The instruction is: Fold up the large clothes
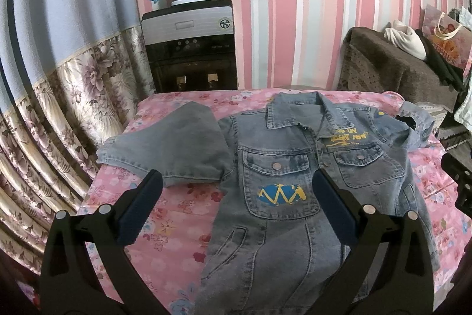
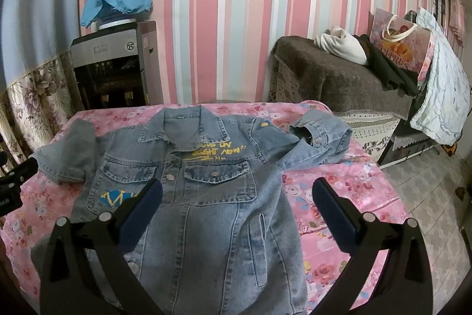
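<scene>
A blue denim jacket [image 1: 283,185] lies face up and buttoned on a pink floral sheet [image 1: 177,214], collar at the far side. Its left sleeve [image 1: 174,143] is bent on the sheet; its right sleeve [image 2: 321,135] is bunched near the far right. It also shows in the right wrist view [image 2: 212,202]. My left gripper [image 1: 236,197] is open and empty, above the jacket's left chest pocket. My right gripper [image 2: 236,200] is open and empty, above the jacket's right side. The right gripper's edge shows in the left wrist view [image 1: 460,182], and the left gripper's edge in the right wrist view [image 2: 14,182].
A water dispenser [image 1: 188,46] with a blue cloth over its bottle stands behind the bed by a floral curtain [image 1: 73,96]. A brown covered bench [image 2: 339,81] with clothes and a gift bag [image 2: 401,49] stands at the right. Tiled floor [image 2: 427,185] lies right of the bed.
</scene>
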Demonstrator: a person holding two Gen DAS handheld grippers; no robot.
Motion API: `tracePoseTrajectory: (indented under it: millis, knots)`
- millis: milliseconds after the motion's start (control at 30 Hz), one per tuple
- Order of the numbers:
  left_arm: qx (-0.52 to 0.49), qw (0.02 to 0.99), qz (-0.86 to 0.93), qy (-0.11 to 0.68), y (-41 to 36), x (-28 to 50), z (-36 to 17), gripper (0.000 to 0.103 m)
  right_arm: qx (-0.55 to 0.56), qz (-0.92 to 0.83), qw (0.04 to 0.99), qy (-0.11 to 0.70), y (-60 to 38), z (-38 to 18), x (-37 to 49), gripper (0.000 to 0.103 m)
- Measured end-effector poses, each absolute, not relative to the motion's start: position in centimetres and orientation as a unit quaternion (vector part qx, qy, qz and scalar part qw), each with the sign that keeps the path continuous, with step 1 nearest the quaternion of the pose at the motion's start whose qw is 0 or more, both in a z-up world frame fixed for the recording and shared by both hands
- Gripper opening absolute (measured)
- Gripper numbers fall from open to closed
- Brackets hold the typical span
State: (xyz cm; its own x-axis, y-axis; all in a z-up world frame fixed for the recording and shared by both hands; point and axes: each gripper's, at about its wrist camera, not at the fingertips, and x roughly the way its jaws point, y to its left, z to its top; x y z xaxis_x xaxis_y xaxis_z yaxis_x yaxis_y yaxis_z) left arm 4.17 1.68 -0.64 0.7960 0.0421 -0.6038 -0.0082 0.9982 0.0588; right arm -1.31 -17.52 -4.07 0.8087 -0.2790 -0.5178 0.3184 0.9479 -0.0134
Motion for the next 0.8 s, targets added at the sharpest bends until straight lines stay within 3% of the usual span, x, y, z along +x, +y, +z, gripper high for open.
tracePoseTrajectory:
  millis: [800]
  knots:
    - [0.025, 0.943, 0.018, 0.331, 2.4, 5.6, -1.2, 0.1, 0.035, -0.157, 0.949, 0.27, -17.8, -3.6, -0.1, 0.101]
